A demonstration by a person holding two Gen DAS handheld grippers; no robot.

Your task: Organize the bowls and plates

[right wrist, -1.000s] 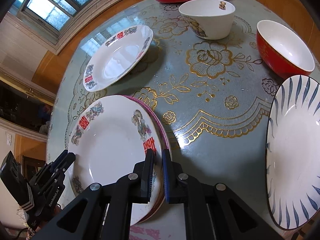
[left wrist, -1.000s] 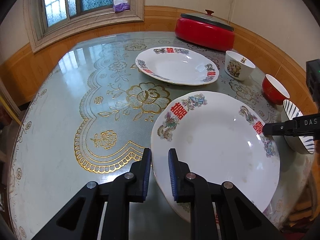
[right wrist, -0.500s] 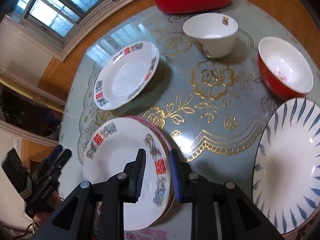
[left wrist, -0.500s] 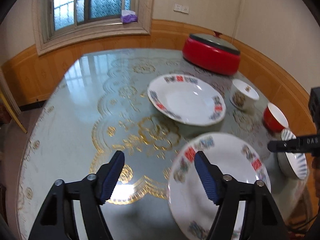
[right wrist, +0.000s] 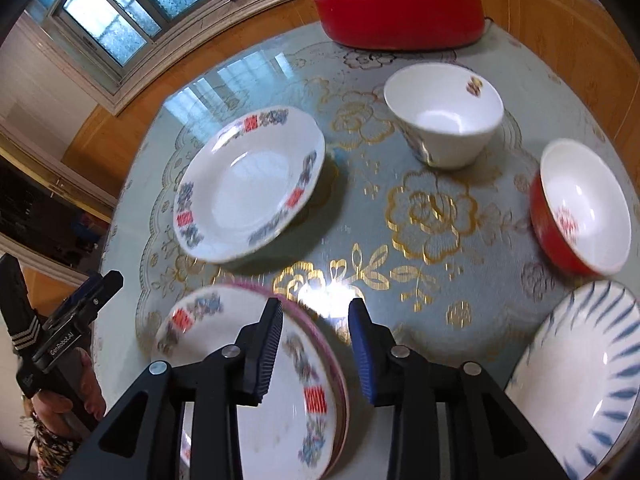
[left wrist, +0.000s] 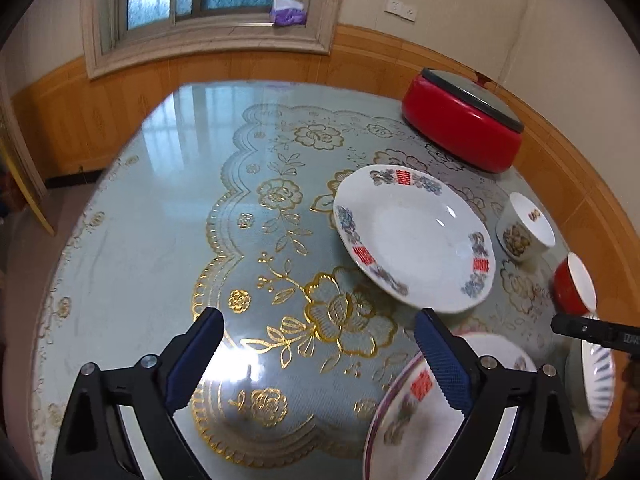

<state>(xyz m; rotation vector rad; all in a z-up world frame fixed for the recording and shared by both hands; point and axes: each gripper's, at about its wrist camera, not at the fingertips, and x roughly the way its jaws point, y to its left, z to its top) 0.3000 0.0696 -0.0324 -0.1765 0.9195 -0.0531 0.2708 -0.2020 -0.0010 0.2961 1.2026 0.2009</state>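
**Both grippers clear of the plate stack, jaws opening**

Right gripper (right wrist: pixel 316 344): jaws partly spread and opening. The rim of the plate stack (right wrist: pixel 288 408) lies below the gap, but neither pad touches it. The stack is a floral plate with red characters lying on a pink-rimmed plate at the near table edge.

Left gripper (left wrist: pixel 318 354): jaws wide apart and opening, with only the tablecloth (left wrist: pixel 280 240) visible between them. Its right finger passes over the far-left rim of the plate stack (left wrist: pixel 404 420) without contact visible. In the right wrist view the left gripper (right wrist: pixel 96 288) appears at the left edge, held in a hand (right wrist: pixel 76 396).

Blue-striped plate (right wrist: pixel 576 384): near right edge of the table, apart from the stack.

Single floral plate (right wrist: pixel 248 184): beyond the stack, lying alone on the cloth.

Red bowl (right wrist: pixel 580 208): right side, upright, beyond the striped plate.

White bowl (right wrist: pixel 444 116): farther back, upright, between the single plate and the red bowl.

Red lidded cooker (right wrist: pixel 400 4): far edge of the table, against the wall panelling.
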